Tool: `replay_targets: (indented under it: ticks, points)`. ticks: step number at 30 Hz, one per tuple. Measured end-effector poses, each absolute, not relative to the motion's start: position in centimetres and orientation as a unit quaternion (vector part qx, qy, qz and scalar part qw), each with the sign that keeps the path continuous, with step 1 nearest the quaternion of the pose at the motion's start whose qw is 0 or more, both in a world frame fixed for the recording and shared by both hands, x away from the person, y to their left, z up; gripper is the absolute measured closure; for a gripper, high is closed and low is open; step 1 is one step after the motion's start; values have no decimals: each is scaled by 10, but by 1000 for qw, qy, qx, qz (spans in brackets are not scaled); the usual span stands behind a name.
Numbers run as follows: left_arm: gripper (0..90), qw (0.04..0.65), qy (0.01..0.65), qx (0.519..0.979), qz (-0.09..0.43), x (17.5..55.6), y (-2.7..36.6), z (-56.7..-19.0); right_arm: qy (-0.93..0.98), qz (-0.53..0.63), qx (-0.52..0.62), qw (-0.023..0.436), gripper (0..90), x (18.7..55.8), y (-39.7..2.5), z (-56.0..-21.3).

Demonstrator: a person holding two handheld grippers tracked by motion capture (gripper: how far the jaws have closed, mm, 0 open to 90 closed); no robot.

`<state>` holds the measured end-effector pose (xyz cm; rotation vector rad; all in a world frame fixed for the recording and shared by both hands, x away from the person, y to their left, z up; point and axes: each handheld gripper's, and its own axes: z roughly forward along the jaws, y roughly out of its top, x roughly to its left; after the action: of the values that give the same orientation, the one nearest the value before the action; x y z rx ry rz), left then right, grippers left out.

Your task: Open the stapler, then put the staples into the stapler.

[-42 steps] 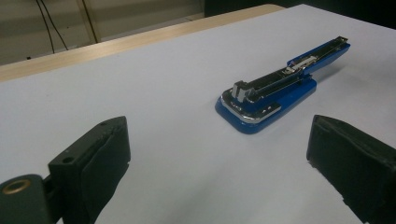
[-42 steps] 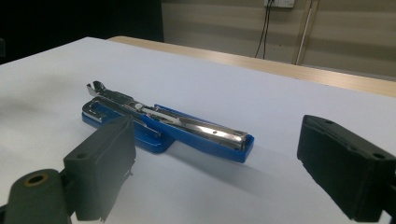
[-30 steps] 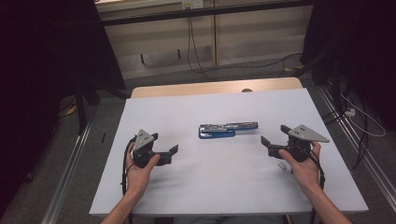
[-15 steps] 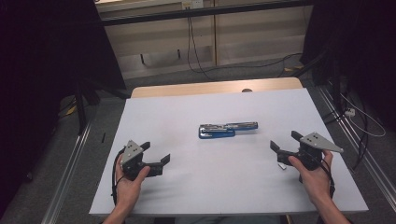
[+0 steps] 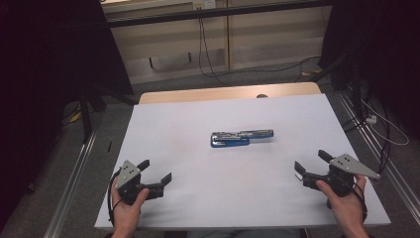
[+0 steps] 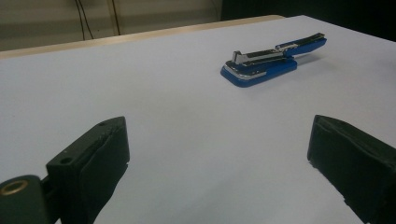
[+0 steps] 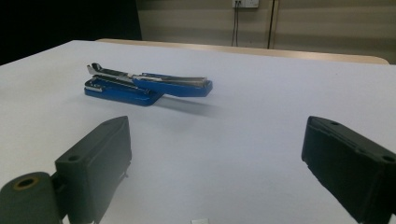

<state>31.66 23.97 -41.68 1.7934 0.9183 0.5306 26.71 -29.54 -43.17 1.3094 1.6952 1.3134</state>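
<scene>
Nearest to the person, the left gripper (image 5: 157, 173) and the right gripper (image 5: 310, 162) are resting low near the front edge of the white table (image 5: 173, 124), one at each side. Both are holding their jaws wide apart, with nothing between them, probably so that either can be approaching freely. Farther, near the middle of the table, the blue stapler (image 5: 240, 138) is lying flat with its top arm swung open, well apart from both grippers. I am judging that it is lying central so that both hands can be reaching it equally.
</scene>
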Motion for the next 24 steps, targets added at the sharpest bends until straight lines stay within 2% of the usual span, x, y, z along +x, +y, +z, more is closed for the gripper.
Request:
replay_targets:
  ticks: [9,19,23,24]
  points:
    - [57,509,369,748,211,315,237,-416,646,495,492,309,89,269,-293,-432]
    - [56,505,370,752,208,315,238,-418,661,485,496,286,102,275,-290,-432]
    - [56,498,380,748,218,313,238,-419,671,471,507,264,100,278,-289,-434]
    - [54,497,381,749,215,313,239,-420,683,464,508,247,101,281,-289,-432]
